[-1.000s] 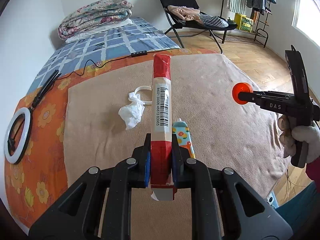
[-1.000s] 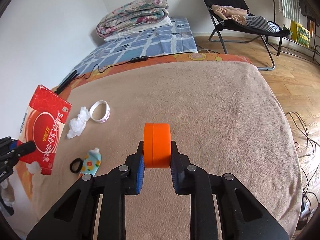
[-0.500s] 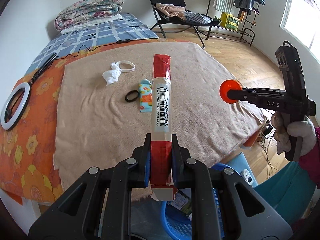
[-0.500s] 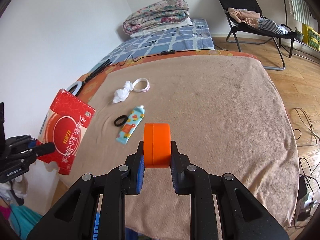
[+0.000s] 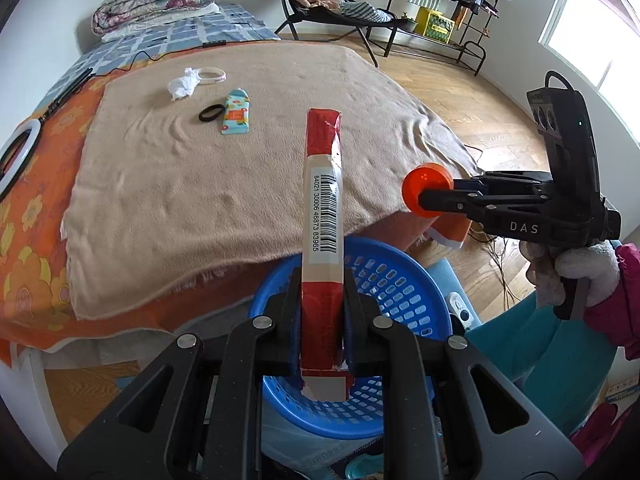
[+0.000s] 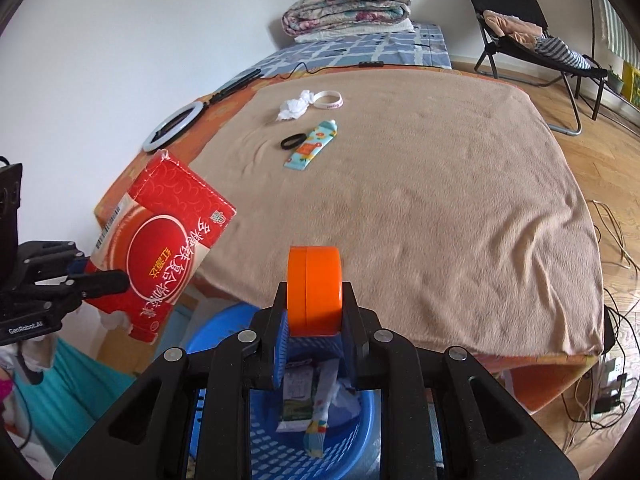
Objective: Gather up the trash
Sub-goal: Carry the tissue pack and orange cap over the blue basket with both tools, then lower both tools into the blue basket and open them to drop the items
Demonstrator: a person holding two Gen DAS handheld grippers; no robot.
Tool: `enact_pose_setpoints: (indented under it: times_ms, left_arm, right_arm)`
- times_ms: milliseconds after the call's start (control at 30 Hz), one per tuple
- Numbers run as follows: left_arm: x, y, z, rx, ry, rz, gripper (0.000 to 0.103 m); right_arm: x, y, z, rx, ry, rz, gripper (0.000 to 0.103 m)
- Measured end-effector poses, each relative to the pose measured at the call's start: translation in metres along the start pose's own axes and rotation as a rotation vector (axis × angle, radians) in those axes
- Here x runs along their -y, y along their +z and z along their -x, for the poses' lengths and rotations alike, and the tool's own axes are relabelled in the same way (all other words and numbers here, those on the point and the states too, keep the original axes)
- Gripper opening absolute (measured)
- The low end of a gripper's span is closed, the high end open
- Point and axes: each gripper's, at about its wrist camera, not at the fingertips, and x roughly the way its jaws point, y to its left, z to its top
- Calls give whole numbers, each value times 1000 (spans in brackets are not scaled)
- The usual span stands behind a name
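Red carton [image 5: 322, 216] sits clamped in your left gripper [image 5: 322, 320] above the near blue basket [image 5: 404, 280]; your right gripper [image 6: 314, 320] pinches an orange puck [image 6: 315, 290].

The blue basket [image 5: 404, 280] stands open-topped off the bed's near edge, wrappers low inside it. The tan blanket [image 6: 440, 208] lies mostly bare; only a crumpled tissue [image 6: 294, 106], white wristband [image 6: 329, 101], black hair tie [image 6: 293, 141] and patterned tube [image 6: 314, 146] cluster at its far left.
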Motion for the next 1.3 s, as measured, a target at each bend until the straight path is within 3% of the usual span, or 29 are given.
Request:
enact_pose_setpoints:
  times_ms: [300, 633, 1167, 1300]
  left_arm:
    - [6, -39, -27, -85, -22, 19, 15]
    - [15, -54, -46, -158, -44, -22, 15]
    - [10, -66, -64, -236, -34, 10, 17]
    - [8, -65, -68, -247, -24, 25, 25]
  right_arm:
    - [-11, -49, -12, -74, -1, 17, 20]
    - [-15, -78, -27, -133, -15, 20, 20]
    - [-20, -89, -46, -194, -21, 35, 20]
    - [-20, -90, -48, -197, -23, 31, 20]
